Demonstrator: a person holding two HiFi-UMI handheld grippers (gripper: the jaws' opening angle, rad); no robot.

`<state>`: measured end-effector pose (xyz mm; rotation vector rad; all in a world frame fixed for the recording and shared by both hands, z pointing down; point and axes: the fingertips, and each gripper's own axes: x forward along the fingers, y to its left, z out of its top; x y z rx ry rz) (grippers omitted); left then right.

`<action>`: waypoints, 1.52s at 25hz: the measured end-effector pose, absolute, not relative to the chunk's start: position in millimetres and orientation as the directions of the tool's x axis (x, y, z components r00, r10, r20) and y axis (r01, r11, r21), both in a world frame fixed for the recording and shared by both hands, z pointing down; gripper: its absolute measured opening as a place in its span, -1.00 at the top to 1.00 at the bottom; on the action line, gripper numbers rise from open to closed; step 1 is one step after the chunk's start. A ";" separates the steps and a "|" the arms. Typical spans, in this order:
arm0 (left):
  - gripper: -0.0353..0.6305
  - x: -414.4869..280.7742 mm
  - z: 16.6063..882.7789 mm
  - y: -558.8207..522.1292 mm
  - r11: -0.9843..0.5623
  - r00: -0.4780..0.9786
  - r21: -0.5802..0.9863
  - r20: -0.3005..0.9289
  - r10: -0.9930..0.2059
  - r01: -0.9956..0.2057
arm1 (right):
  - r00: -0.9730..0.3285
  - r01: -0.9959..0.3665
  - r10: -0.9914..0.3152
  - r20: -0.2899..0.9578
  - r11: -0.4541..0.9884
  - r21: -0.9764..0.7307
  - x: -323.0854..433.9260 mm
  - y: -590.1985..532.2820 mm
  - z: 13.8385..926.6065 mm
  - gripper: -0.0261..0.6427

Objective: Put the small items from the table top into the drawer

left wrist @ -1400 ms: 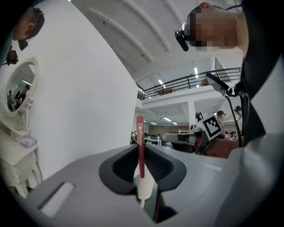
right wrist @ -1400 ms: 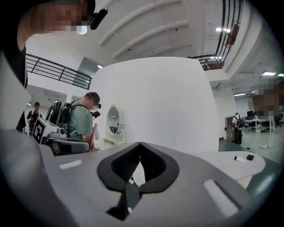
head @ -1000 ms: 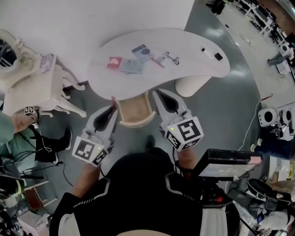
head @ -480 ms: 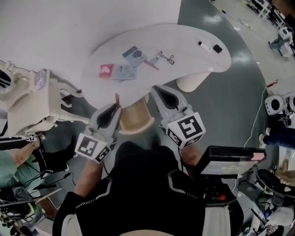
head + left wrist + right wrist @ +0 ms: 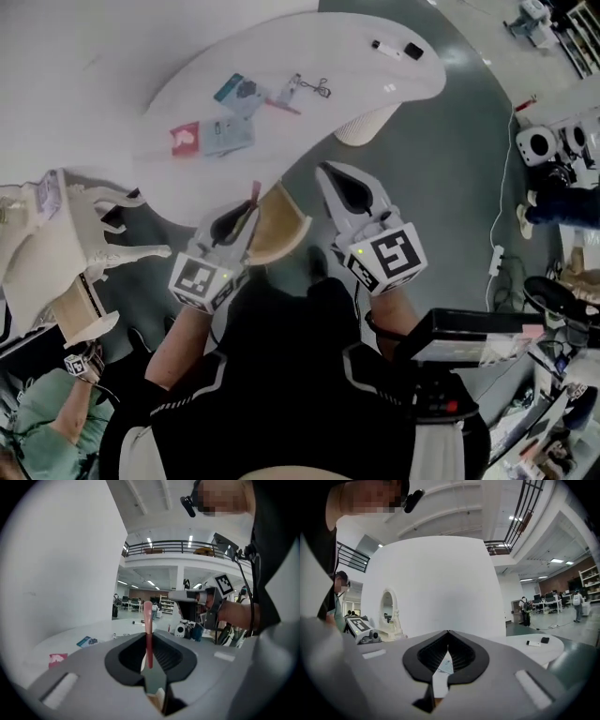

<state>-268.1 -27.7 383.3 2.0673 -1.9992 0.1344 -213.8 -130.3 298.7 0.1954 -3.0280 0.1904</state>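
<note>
Nearest me, in the lower middle of the head view, my left gripper [image 5: 246, 208] has its jaws pinched almost together on a thin red stick [image 5: 255, 193]. The stick stands upright between the jaws, with its top poking past their tips. Just to the right of it, my right gripper [image 5: 329, 172] has its jaws closed tip to tip and nothing in them. Between the two tools is the open drawer [image 5: 281, 228], pulled out from under the near edge of the table [image 5: 366, 70]. The part of its wooden floor that I can see looks bare, though my left tool covers one corner. I judge that the stick is lifted but not yet put away, since it hangs just beside the drawer's left edge rather than inside it. Beyond the drawer, the table top holds most of the work left to do. A red card [image 5: 185, 138] and a pale blue card [image 5: 228, 135] lie side by side at centre left. A blue packet [image 5: 238, 90] sits just above them. Further right are a small pink-edged piece [image 5: 285, 97] and a wire clip [image 5: 319, 87]. A white piece [image 5: 384, 45] and a black piece [image 5: 411, 51] lie at the far upper right end. By my reckoning the job is barely begun, with one thing in hand and about seven more to fetch.
</note>
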 end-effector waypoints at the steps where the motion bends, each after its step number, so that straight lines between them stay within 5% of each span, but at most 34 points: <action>1: 0.76 -268.1 393.5 -28.1 -0.042 0.075 0.132 0.261 -0.962 -0.990 | -0.982 -0.162 -0.148 0.118 0.980 -0.119 -210.8 -130.2 302.0 0.91; 14: 0.76 -248.2 489.0 -39.7 -0.246 0.297 0.176 0.386 -0.874 -0.953 | -0.912 -0.397 -0.379 0.155 0.911 -0.111 -160.9 -135.0 339.4 0.91; 23: 0.76 -224.7 606.8 -39.3 -0.452 0.423 0.104 0.579 -0.697 -0.886 | -0.842 -0.526 -0.501 0.200 0.845 -0.100 -120.6 -133.7 373.2 0.91; 38: 0.76 -228.6 768.2 -8.6 -0.557 0.382 0.129 0.848 -0.367 -0.821 | -0.700 -0.696 -0.648 0.298 0.713 -0.083 -56.3 -112.9 413.5 0.91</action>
